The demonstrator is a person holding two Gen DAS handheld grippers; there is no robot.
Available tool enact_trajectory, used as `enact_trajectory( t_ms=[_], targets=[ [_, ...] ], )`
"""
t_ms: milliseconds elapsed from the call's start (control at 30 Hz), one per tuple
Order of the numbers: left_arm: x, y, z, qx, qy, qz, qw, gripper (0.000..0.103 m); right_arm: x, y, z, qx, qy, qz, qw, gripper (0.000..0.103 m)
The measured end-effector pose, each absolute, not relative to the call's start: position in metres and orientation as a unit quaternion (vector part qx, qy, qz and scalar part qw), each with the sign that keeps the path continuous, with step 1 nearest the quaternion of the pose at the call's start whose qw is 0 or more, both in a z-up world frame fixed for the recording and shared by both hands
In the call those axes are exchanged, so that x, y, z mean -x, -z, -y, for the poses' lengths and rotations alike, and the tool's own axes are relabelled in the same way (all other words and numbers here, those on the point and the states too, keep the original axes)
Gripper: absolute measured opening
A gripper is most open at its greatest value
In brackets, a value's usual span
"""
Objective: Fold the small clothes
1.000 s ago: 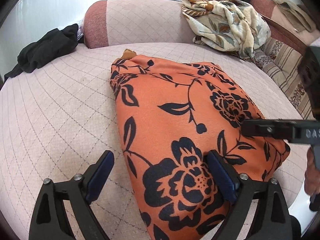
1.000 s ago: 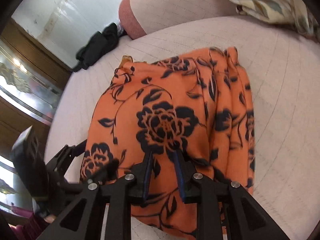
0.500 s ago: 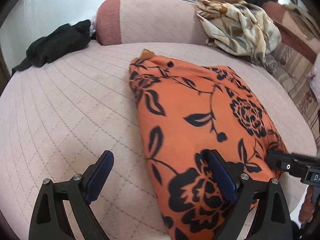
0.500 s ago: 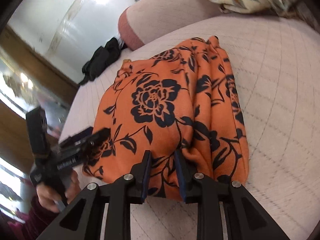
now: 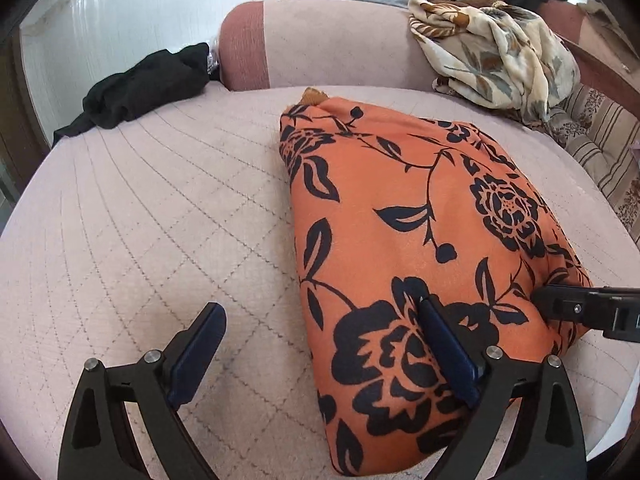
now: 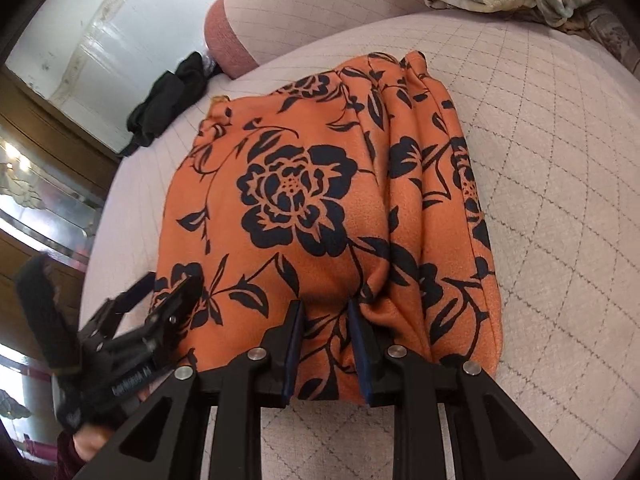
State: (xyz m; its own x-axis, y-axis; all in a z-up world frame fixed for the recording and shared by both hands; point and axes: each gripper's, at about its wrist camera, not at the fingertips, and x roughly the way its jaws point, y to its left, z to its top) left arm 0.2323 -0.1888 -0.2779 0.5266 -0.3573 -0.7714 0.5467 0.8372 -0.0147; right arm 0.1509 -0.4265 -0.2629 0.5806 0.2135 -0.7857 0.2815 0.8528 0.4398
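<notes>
An orange garment with black flowers (image 5: 400, 208) lies folded into a long pad on the pink quilted bed (image 5: 140, 220). My left gripper (image 5: 320, 306) stands wide open over the garment's near left edge, its right finger (image 5: 444, 344) resting on the cloth and its left finger over bare quilt. In the right wrist view my right gripper (image 6: 325, 303) is shut on a bunched fold at the near edge of the orange garment (image 6: 320, 200), with pleats running toward its pads. The left gripper (image 6: 168, 284) appears at lower left, held by a hand (image 6: 88, 440).
A black garment (image 5: 148, 88) lies at the far left of the bed. A pink bolster (image 5: 320, 44) runs along the back, with a cream floral blanket (image 5: 492, 44) heaped at its right end. Striped cushions (image 5: 600, 152) sit at the right.
Both grippers have drawn back toward the near end of the garment, which now lies flatter and longer. The right stays shut on the fold and the left stays wide open.
</notes>
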Motion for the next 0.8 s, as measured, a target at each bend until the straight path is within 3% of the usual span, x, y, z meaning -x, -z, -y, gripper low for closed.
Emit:
enact_trajectory(
  t_ms=[200,300,367,467,800],
  targets=[
    [-0.265,0.273,0.165,-0.007,0.306,-0.476,0.824,0.097,-0.147,0.265,0.438,-0.312,-0.009,-0.437,0.844,0.029],
    [-0.28,0.264,0.163,0.017,0.302,-0.467,0.831,0.097,-0.135,0.267,0.462,-0.385,-0.087,-0.396,0.829,0.046],
    [-0.292,0.266,0.164,0.037,0.317,-0.478,0.818,0.097,-0.124,0.267,0.488,-0.456,-0.125,-0.358,0.805,0.066],
    [-0.312,0.281,0.173,0.065,0.328,-0.532,0.778,0.097,-0.108,0.252,0.52,-0.456,-0.107,-0.303,0.83,0.085],
    [-0.324,0.281,0.175,0.102,0.356,-0.56,0.741,0.097,-0.143,0.3,0.576,-0.52,-0.082,-0.35,0.775,0.087]
  ],
)
